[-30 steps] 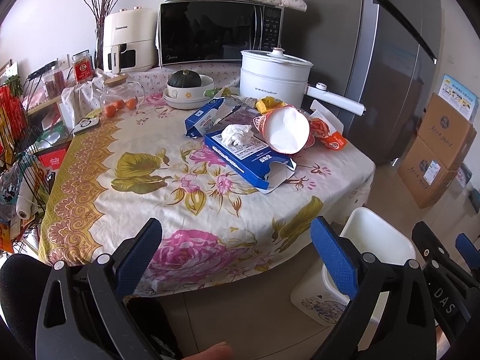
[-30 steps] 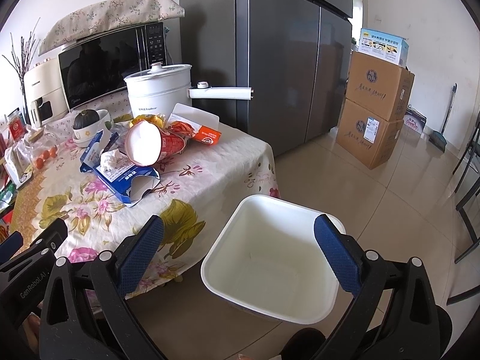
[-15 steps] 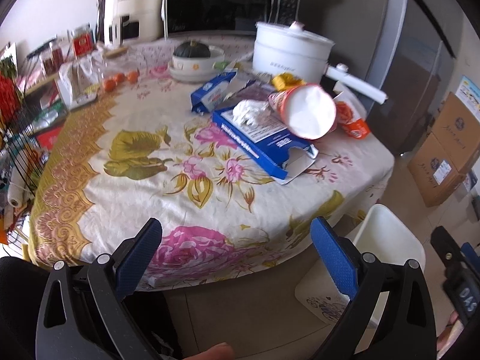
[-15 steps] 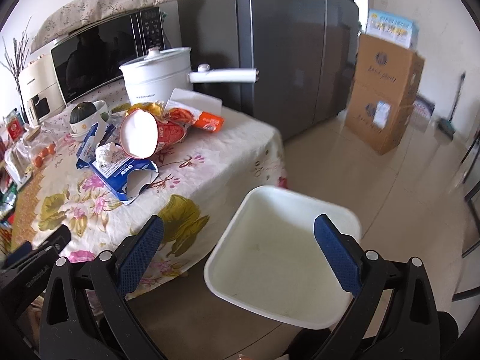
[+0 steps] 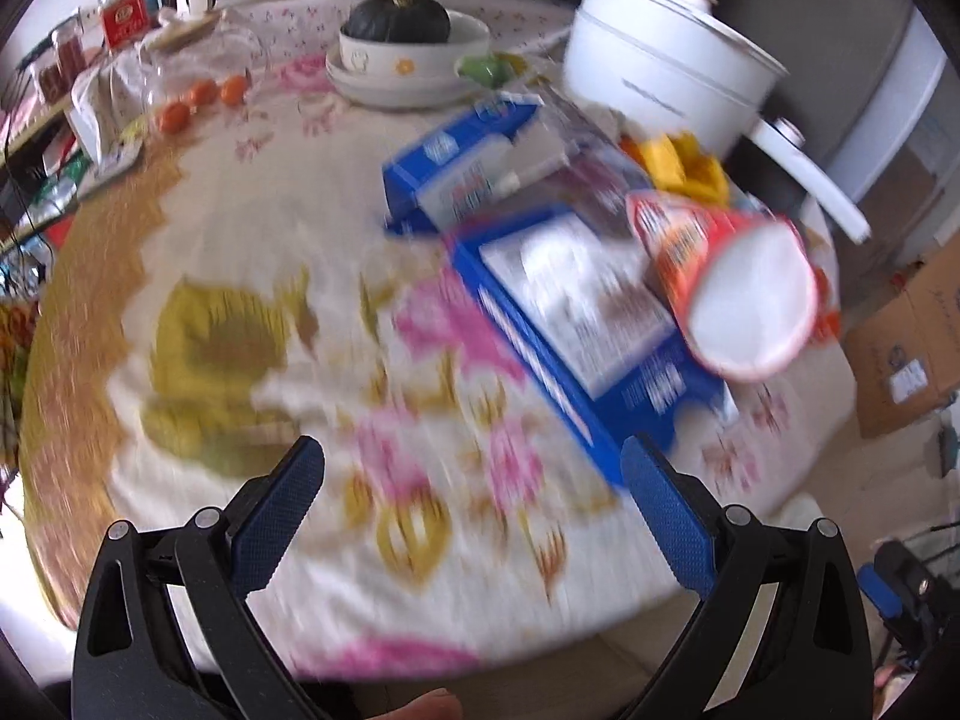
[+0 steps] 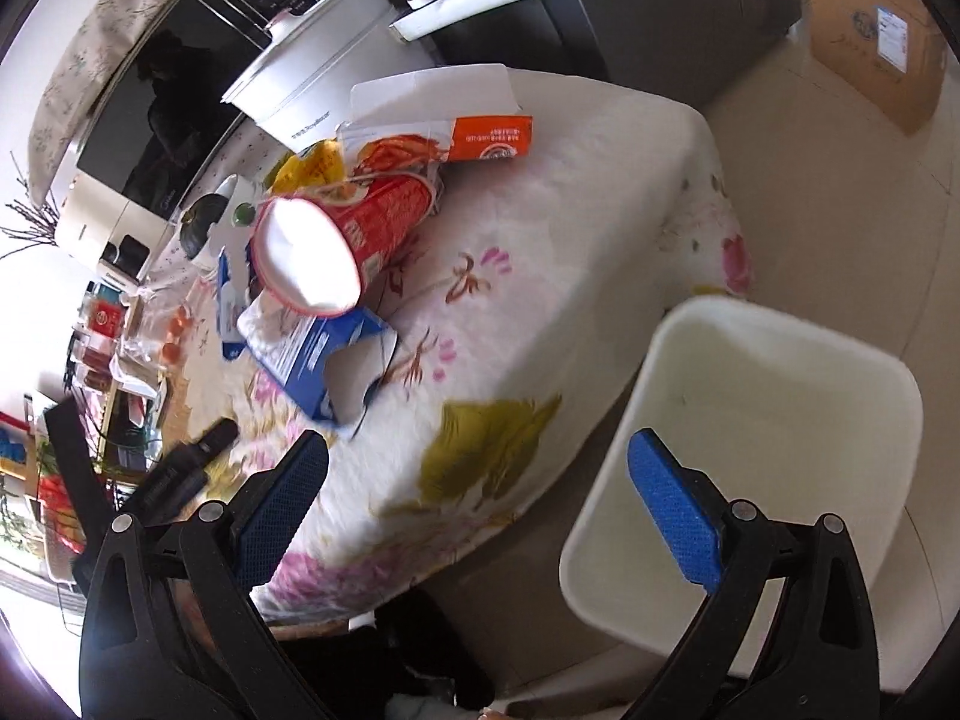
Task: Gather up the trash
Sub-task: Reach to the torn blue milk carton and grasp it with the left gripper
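1. Floral cloth covers the surface (image 5: 252, 276), blurred in the left wrist view.
2. At right of centre, a red paper cup (image 5: 729, 288) lies tipped on a flattened blue box (image 5: 576, 324), its white inside facing out.
3. Upper centre, a bowl (image 5: 414, 54) holds a dark squash (image 5: 399, 18); a white pot (image 5: 660, 72) stands lidded.
4. Lower right in the right wrist view, a white bin (image 6: 774, 438) sits on the floor beside the surface, apparently holding nothing.
5. Left tool (image 5: 474, 504) and right tool (image 6: 480, 498) gape wide, gripping nothing.
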Tool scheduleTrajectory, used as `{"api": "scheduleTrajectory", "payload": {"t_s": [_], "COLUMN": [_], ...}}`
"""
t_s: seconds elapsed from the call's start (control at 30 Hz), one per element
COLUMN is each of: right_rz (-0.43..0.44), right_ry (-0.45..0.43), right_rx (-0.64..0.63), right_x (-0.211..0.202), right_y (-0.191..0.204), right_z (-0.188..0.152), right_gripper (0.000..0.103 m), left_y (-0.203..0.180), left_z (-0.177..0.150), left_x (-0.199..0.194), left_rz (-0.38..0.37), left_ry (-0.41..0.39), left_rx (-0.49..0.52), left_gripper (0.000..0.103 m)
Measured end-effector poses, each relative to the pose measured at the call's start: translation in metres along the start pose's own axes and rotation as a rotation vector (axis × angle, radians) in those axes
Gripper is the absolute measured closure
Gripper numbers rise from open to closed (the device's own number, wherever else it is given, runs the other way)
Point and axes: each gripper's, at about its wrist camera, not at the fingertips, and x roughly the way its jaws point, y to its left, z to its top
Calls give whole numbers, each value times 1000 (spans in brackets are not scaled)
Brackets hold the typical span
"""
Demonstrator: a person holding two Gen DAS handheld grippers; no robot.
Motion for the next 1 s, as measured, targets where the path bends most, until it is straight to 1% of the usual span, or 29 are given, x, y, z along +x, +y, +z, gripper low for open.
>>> {"api": "scheduleTrajectory", "payload": {"t_s": [0.07,0.13,0.17,0.23,0.3,0.33,0.37,0.4,0.43,0.47,0.5,0.53,0.6,0.63,0.7,0.77,0.8,0.87,0.9,0.93,1.0], "right_rz": [20,53,73,106,120,120,120,128,135,140,138,133,128,134,167,190,186,175,162,152,143], "right_ry": [26,70,103,133,125,108,94,83,79,75,71,61,43,38,36,48,49,57,60,58,57], "right_rx": [20,64,98,133,132,125,118,114,113,112,109,102,79,70,43,-12,-28,-77,-98,-108,-110], "right_x": [12,24,32,39,40,38,37,35,36,36,38,39,42,44,48,53,55,60,62,64,68], "right_y": [-8,-20,-26,-30,-30,-29,-28,-28,-28,-27,-27,-27,-25,-24,-20,-10,-6,3,6,8,10], "right_z": [6,9,10,11,15,17,19,21,23,26,26,27,31,32,35,38,38,38,38,37,38], "right_gripper": [7,7,7,7,7,7,7,7,7,7,7,7,7,7,7,7,7,7,7,7,7], "left_y": [0,-5,-8,-10,-11,-13,-13,-14,-12,-11,-10,-11,-14,-14,-14,-16,-17,-19,-20,-21,-23], "left_z": [17,33,40,55,68,78,83,87,94,97,100,101,108,112,118,124,126,129,129,129,130], "left_x": [5,10,13,21,30,38,44,53,69,76,83,86,88,89,92,98,101,109,114,119,125], "left_rz": [28,60,68,77,74,47,4,-50,-64,-65,-62,-48,-10,-7,-2,51,66,72,94,131,173], "left_ry": [-32,-68,-80,-98,-109,-112,-105,-72,6,29,34,25,-23,-37,-50,-71,-81,-70,-71,-82,-100], "left_rx": [20,76,105,144,171,202,225,247,246,238,234,243,269,269,274,300,323,351,362,375,394], "left_gripper": [7,7,7,7,7,7,7,7,7,7,7,7,7,7,7,7,7,7,7,7,7]}}
